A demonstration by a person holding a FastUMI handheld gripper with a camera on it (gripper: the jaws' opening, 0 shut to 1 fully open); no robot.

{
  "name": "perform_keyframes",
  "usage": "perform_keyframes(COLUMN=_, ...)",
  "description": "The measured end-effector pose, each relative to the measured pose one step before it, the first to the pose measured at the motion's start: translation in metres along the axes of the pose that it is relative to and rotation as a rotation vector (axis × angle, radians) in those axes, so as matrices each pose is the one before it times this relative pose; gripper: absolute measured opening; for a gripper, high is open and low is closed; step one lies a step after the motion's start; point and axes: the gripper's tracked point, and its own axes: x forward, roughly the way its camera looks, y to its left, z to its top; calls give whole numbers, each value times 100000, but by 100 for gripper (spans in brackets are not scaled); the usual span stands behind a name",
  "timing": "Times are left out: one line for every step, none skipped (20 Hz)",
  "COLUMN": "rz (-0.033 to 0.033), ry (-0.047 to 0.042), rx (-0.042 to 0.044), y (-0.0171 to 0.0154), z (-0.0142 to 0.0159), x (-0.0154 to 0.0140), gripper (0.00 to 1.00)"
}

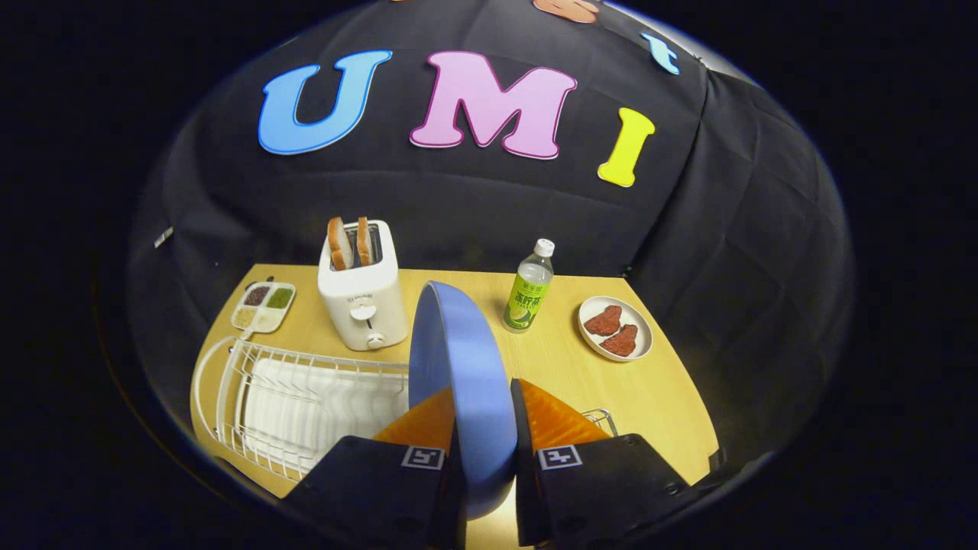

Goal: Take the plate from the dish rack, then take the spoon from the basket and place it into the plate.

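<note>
A blue plate (458, 359) stands on edge between my two orange fingers (550, 420), its rim pointing away from me. My gripper (483, 416) is shut on the plate and holds it above the white wire dish rack (298, 405). The rack lies below and to the left of the fingers, with a white drain tray inside it. A bit of wire basket (600, 418) peeks out just right of the right finger; its contents are hidden.
Beyond the plate on the wooden table (672, 389) stand a white toaster (363, 294) with two bread slices, a green-labelled bottle (529, 289), a small plate with two red meat pieces (615, 328), and a divided dish of grains (263, 307) at the far left.
</note>
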Motion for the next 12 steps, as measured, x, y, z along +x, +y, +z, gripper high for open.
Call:
perform_keyframes(rz=2725, ry=-1205, rx=2527, y=-88, z=448, x=-664, gripper=29)
perform_keyframes(rz=2655, ry=-756, rx=2257, y=-250, z=140, x=-690, gripper=29)
perform_keyframes(rz=2307, ry=-419, rx=1887, y=-281, z=132, x=-681, gripper=30)
perform_keyframes(rz=2438, ry=5, rx=1383, y=-308, z=43, x=-758, gripper=29)
perform_keyframes(rz=2711, ry=59, rx=1060, y=-232, z=-90, x=-799, gripper=29)
perform_keyframes(rz=2882, ry=603, rx=1337, y=-180, z=-264, x=-785, gripper=29)
perform_keyframes(rz=2644, ry=842, rx=1789, y=-367, z=-495, x=-780, gripper=29)
perform_keyframes(rz=2432, ry=774, rx=1602, y=-334, z=-452, x=-744, gripper=29)
perform_keyframes(rz=2353, ry=622, rx=1259, y=-296, z=-538, x=-770, gripper=29)
perform_keyframes(rz=2435, ry=1029, rx=805, y=-234, z=-787, x=-689, gripper=29)
perform_keyframes(rz=2284, ry=1062, rx=800, y=-274, z=-839, x=-627, gripper=29)
perform_keyframes(rz=2004, ry=1340, rx=815, y=-267, z=-870, x=-756, gripper=29)
